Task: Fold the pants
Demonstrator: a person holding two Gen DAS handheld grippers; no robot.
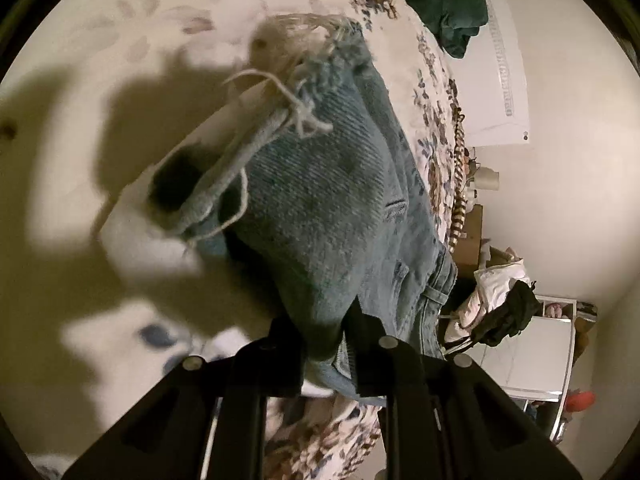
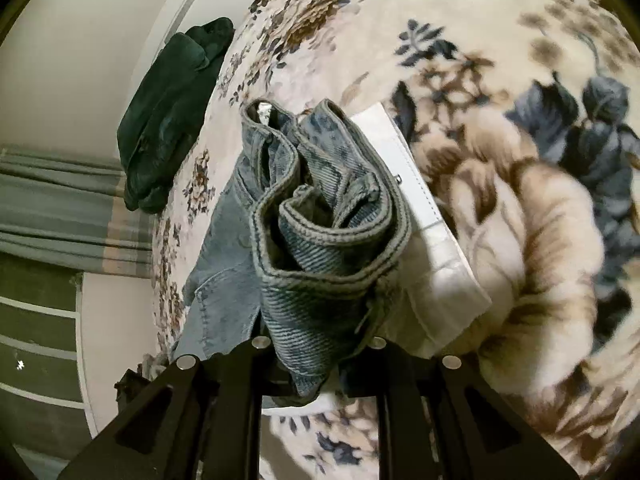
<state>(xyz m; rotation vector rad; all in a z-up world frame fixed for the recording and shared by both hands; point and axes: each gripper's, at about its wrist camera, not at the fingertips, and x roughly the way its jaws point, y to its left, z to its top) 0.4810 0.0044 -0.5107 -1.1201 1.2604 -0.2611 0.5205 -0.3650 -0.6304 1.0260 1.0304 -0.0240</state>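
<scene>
Light blue jeans [image 1: 328, 200] hang over a floral bed cover. My left gripper [image 1: 324, 344] is shut on the jeans near a frayed leg hem [image 1: 304, 40], and the fabric bulges out ahead of the fingers. My right gripper [image 2: 316, 360] is shut on the jeans' bunched waistband [image 2: 332, 240], which curls in thick folds in front of the fingers. The rest of the jeans [image 2: 224, 288] trails down to the left. A white garment [image 2: 424, 216] lies under the jeans in the right wrist view and also shows in the left wrist view [image 1: 152, 232].
The floral blanket [image 2: 500, 160] covers the bed. A dark green garment [image 2: 172, 112] lies at the bed's edge, also in the left wrist view [image 1: 448, 0]. A clothes pile [image 1: 500, 300] and white cabinet [image 1: 532, 356] stand beside the bed. A striped rug [image 2: 48, 200] covers the floor.
</scene>
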